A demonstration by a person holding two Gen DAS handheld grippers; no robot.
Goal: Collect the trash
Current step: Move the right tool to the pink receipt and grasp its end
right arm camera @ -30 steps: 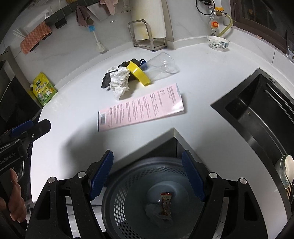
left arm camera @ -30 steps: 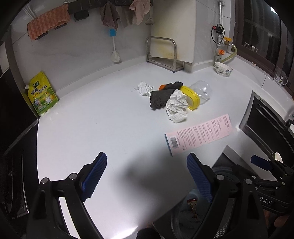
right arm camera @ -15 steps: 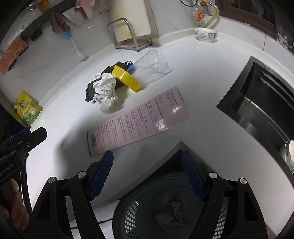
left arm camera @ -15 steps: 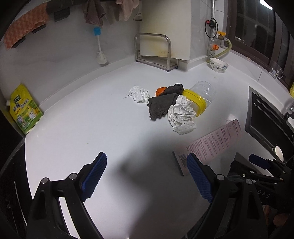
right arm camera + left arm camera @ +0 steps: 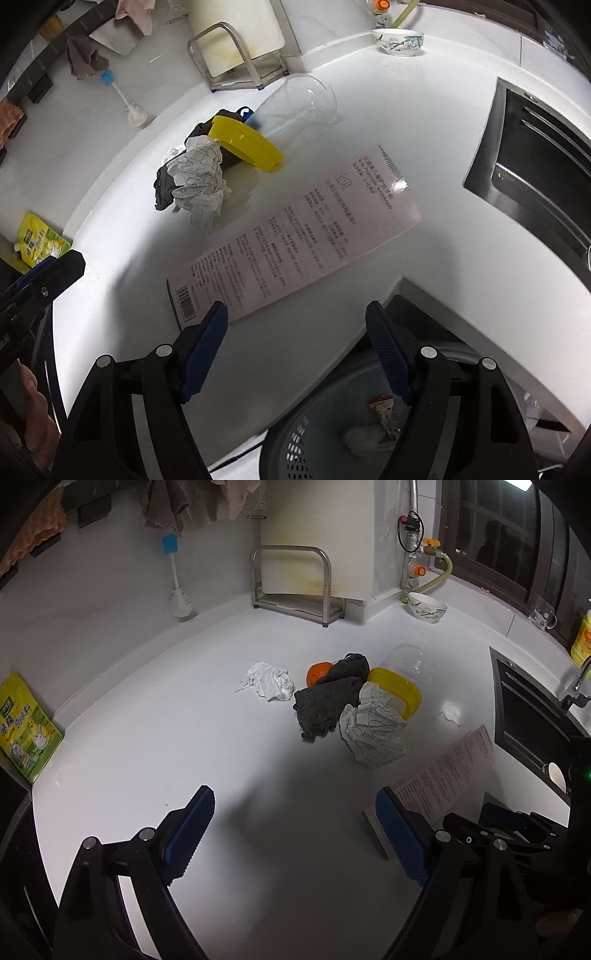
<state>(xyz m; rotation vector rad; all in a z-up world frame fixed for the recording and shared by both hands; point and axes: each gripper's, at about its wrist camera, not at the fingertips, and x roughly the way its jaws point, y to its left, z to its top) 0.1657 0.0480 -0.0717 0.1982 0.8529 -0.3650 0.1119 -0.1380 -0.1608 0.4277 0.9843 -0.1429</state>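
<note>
A pile lies on the white counter: a crumpled printed paper (image 5: 373, 731) (image 5: 201, 181), a crumpled white tissue (image 5: 269, 681), a dark cloth (image 5: 325, 703), an orange (image 5: 318, 672) and a clear jar with a yellow lid (image 5: 397, 692) (image 5: 245, 142) on its side. A long pink leaflet (image 5: 295, 236) (image 5: 443, 771) lies flat nearer me. My left gripper (image 5: 295, 834) is open and empty above bare counter. My right gripper (image 5: 297, 350) is open and empty over the counter edge, just in front of the leaflet's barcode end. A grey mesh bin (image 5: 332, 435) below holds a wrapper and a tissue.
A sink (image 5: 535, 147) is cut into the counter at right. A bowl (image 5: 426, 607), a metal rack (image 5: 295, 587) and a brush (image 5: 179, 590) stand along the back wall. A yellow-green pouch (image 5: 26, 731) leans at far left. An oil bottle (image 5: 583, 638) stands at far right.
Both grippers have moved forward over the counter towards the pile and leaflet. The bin has slid towards the bottom of the right view and out of the left view. Both stayed open.
</note>
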